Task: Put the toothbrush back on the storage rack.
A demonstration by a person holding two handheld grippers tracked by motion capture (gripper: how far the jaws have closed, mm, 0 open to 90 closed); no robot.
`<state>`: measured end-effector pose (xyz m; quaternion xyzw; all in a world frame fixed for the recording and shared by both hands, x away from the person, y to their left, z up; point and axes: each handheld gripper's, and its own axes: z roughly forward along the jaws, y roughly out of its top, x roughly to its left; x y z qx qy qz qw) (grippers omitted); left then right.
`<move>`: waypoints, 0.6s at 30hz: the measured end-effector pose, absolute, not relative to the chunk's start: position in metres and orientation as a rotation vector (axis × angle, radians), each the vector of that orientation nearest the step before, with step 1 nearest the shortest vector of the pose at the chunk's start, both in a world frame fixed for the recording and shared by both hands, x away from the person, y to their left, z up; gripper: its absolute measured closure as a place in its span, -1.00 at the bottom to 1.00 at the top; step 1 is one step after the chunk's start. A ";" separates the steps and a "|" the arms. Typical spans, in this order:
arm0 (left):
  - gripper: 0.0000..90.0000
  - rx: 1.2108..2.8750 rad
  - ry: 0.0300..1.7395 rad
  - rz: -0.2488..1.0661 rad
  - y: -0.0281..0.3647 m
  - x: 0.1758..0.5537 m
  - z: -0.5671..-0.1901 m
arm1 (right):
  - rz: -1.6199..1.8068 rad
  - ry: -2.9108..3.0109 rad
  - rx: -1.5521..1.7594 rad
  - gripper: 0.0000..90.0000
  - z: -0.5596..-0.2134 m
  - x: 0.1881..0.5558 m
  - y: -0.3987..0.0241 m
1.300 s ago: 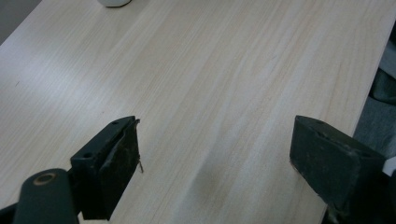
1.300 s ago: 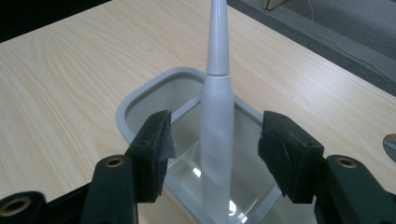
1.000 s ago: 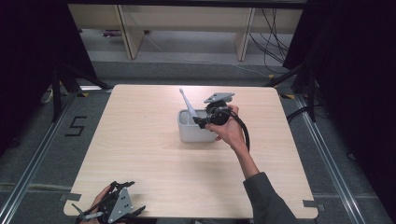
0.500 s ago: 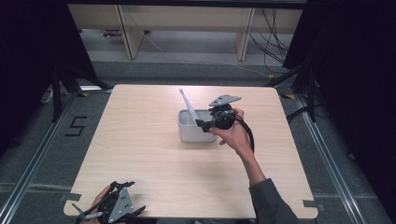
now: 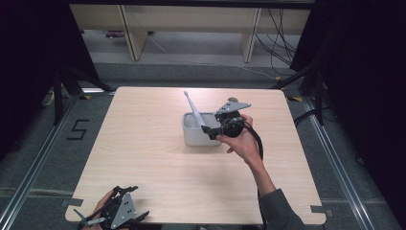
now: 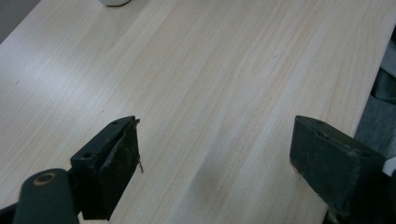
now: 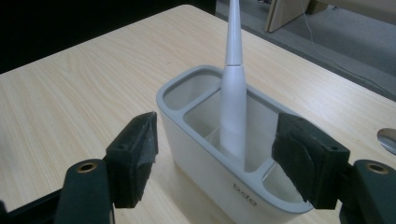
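The white toothbrush [image 7: 232,100] stands tilted in the middle compartment of the white holder [image 7: 201,154] near the table's [image 5: 143,143] centre; it looks light, stiff and slick, best pinched at the thicker handle. The holder reads "bao". The right gripper [image 7: 219,161] hangs spread before the holder; the left gripper [image 6: 215,163] gapes empty.

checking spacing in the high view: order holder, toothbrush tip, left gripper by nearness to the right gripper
1. Holder: directly at the right gripper, table middle.
2. Toothbrush tip: sticking up behind the holder, leaning left.
3. Left gripper: near-left table edge, farthest.
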<state>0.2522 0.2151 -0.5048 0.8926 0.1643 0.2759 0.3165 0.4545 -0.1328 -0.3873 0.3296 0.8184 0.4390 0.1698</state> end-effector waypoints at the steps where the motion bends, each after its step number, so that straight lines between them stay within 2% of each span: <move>1: -0.66 2.349 0.434 0.726 0.215 0.252 -0.505 | 1.252 2.321 0.936 -0.30 -0.388 0.454 -0.133; 18: -0.66 2.351 0.436 0.724 0.215 0.252 -0.504 | 1.269 2.320 0.899 -0.31 -0.389 0.440 -0.137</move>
